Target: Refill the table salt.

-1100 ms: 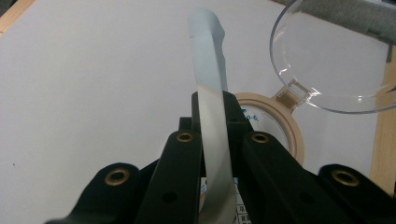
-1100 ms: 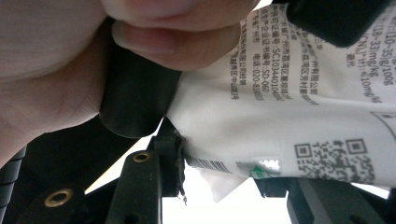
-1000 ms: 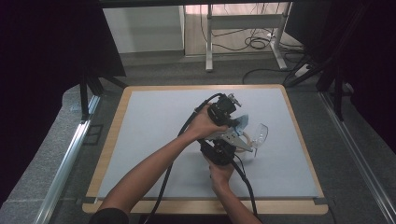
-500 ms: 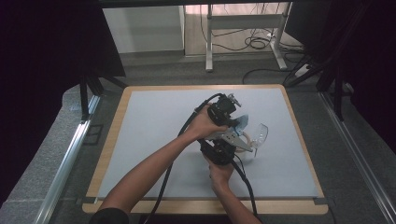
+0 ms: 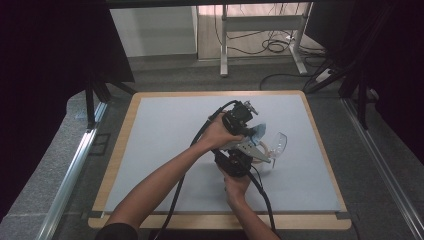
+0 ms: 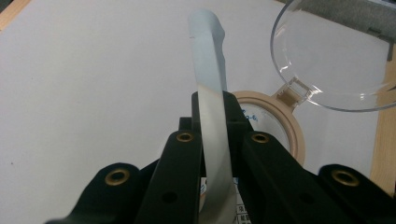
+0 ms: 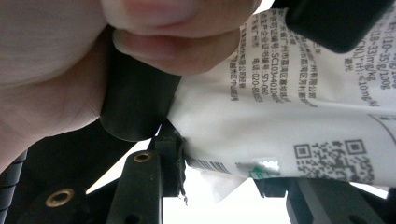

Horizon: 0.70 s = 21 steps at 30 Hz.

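Nothing has shifted since a second ago: both tools stay at the middle of the counter (image 5: 160,150). Left tool (image 6: 212,140) is clamped on a thin pale strip (image 6: 208,56); right tool (image 7: 219,172) pinches a printed white packet's (image 7: 289,112) edge, beside a clear-lidded beige container (image 6: 280,121).

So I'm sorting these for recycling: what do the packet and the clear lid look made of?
The packet looks like thin glossy white plastic film: it crumples where the right gripper's fingers pinch it, and carries printed text and codes. The clear lid seems rigid transparent plastic, see-through with a bright moulded rim. The tan ring beneath is probably plastic too.
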Motion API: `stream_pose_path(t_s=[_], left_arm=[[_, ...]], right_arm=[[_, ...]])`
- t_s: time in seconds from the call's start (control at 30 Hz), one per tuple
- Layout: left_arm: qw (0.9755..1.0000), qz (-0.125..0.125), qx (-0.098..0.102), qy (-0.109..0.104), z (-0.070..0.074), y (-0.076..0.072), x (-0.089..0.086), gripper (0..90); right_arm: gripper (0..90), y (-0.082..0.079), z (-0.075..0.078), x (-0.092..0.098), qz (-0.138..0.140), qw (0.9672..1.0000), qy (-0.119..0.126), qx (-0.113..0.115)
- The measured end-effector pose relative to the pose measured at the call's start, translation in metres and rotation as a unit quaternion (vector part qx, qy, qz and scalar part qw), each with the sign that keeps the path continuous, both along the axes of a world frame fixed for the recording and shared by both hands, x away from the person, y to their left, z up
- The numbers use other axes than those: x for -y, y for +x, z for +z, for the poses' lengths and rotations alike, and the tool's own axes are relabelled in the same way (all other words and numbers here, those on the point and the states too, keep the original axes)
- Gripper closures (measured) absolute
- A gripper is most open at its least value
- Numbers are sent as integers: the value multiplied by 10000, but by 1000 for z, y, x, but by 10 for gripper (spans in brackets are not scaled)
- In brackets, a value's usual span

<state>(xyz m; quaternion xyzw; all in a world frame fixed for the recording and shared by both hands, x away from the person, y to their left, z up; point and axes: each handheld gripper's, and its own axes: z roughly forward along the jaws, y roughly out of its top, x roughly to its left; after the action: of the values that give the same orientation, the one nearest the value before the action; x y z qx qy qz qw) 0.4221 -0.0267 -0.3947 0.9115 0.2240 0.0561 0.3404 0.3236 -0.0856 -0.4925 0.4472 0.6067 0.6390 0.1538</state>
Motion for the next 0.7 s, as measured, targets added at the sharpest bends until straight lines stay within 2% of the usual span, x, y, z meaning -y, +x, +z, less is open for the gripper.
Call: stream_pose_path(t_s=[0.7], left_arm=[[10000,4,17,18,0,-1,-2,879]], right_arm=[[607,-1,0,-2,-2,10000,-9,16]])
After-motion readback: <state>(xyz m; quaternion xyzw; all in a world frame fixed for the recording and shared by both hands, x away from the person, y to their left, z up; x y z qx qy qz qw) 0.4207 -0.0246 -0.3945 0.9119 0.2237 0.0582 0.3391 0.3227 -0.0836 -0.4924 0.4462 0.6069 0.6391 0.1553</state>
